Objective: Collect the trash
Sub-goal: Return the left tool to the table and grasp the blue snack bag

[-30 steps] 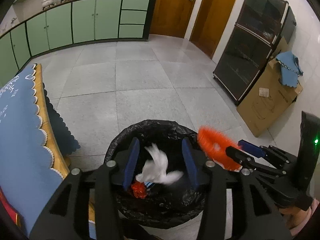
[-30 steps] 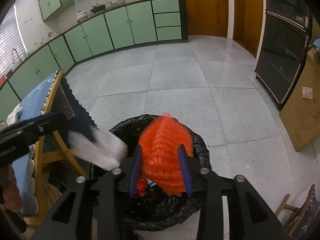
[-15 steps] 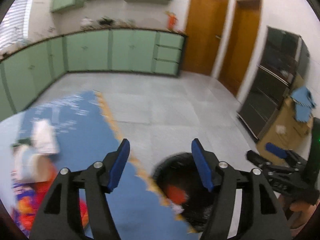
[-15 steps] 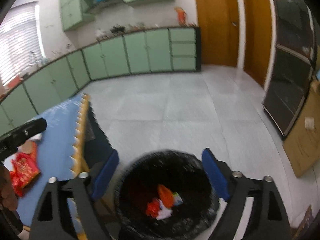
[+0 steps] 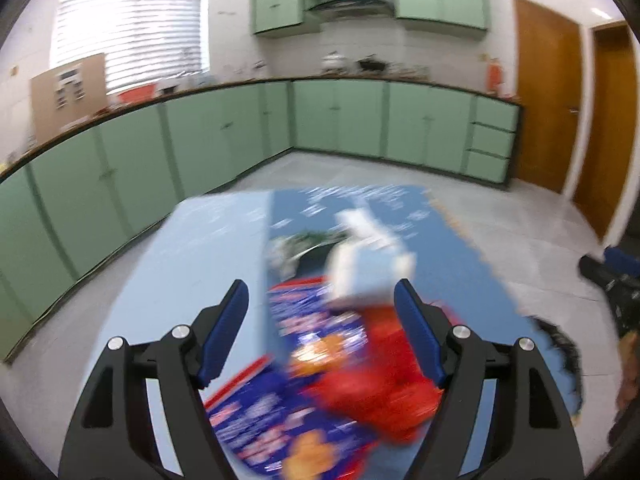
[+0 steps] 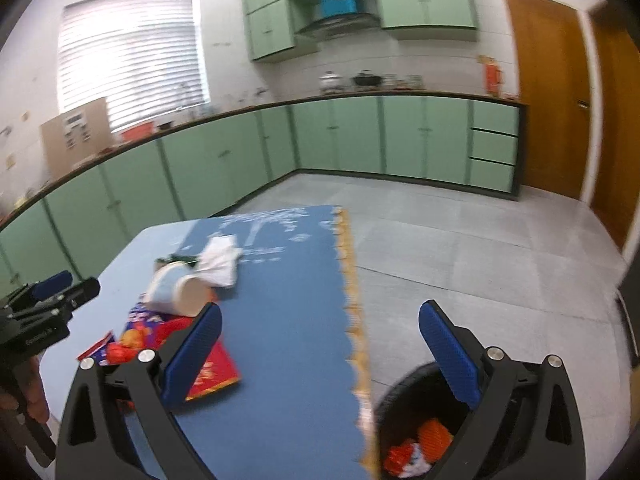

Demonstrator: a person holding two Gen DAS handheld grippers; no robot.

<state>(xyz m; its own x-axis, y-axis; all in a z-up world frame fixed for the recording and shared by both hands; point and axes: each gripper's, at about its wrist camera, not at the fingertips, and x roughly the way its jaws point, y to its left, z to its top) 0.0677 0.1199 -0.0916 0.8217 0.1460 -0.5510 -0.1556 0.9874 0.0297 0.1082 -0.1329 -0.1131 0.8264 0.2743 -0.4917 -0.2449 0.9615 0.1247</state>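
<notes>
My left gripper (image 5: 322, 334) is open and empty above the blue table (image 5: 192, 240). Under it lie a blue and red snack bag (image 5: 288, 400), a red wrapper (image 5: 380, 388) and a tipped paper cup (image 5: 360, 276), all blurred. My right gripper (image 6: 320, 356) is open and empty over the table's right edge. In the right wrist view the paper cup (image 6: 176, 290), a crumpled white tissue (image 6: 220, 260) and the red wrappers (image 6: 212, 372) lie on the table (image 6: 288, 320). The black-lined trash bin (image 6: 404, 408) stands below on the floor with orange and red trash (image 6: 432, 436) inside.
Green cabinets (image 6: 340, 140) line the far wall and the left wall. Wooden doors (image 6: 548, 92) are at the right. Grey tiled floor (image 6: 460, 248) lies beyond the table. The left gripper shows at the left edge of the right wrist view (image 6: 44, 304).
Both grippers let go of their trash into the bin, opened, and swung up and left from the bin to the table.
</notes>
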